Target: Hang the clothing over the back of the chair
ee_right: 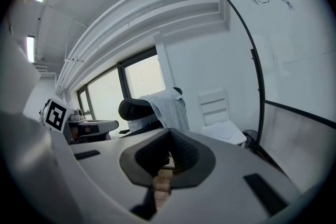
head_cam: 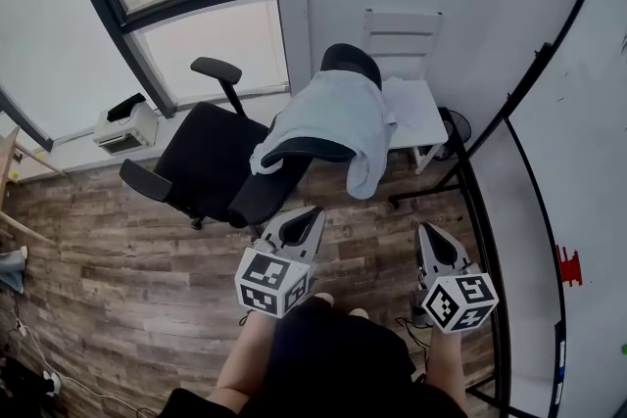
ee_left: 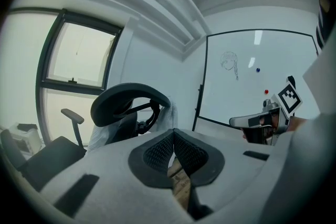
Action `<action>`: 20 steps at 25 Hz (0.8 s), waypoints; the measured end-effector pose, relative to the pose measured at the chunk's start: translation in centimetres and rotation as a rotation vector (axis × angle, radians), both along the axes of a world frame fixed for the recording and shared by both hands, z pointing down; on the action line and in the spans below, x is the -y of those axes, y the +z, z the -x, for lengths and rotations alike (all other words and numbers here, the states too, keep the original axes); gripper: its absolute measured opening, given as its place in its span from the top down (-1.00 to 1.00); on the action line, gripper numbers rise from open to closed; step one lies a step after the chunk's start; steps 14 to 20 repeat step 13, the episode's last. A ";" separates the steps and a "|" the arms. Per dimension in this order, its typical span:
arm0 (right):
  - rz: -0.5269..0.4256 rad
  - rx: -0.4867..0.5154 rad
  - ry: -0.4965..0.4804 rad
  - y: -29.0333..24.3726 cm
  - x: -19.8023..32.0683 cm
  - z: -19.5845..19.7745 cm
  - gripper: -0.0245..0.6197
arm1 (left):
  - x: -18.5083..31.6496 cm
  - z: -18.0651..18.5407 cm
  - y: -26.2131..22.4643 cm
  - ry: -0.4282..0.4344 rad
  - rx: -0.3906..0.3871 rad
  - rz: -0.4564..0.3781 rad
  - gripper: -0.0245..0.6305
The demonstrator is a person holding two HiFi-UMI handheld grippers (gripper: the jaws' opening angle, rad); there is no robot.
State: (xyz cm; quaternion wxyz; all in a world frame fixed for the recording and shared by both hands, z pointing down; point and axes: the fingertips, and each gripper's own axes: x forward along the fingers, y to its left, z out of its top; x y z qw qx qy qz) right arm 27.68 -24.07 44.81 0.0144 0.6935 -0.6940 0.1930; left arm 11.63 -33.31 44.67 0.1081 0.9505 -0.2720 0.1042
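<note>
A black office chair stands on the wood floor in front of me. A pale grey-blue garment lies draped over its backrest, one sleeve hanging down the right side. Both grippers are held low, short of the chair and apart from the garment. My left gripper points at the chair's backrest with its jaws shut and nothing between them. My right gripper is beside it, also shut and empty. The left gripper view shows the headrest with the garment behind it. In the right gripper view the garment hangs over the chair.
A white chair with paper on its seat stands against the wall behind the office chair. A whiteboard on a black frame runs along the right. A printer sits under the window at the left. A small fan stands near the white chair.
</note>
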 end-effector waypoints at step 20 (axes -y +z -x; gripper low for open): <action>0.019 0.011 -0.014 0.6 0.7 0.1 0.92 | 0.6 -0.2 0.6 0.001 0.026 0.012 0.91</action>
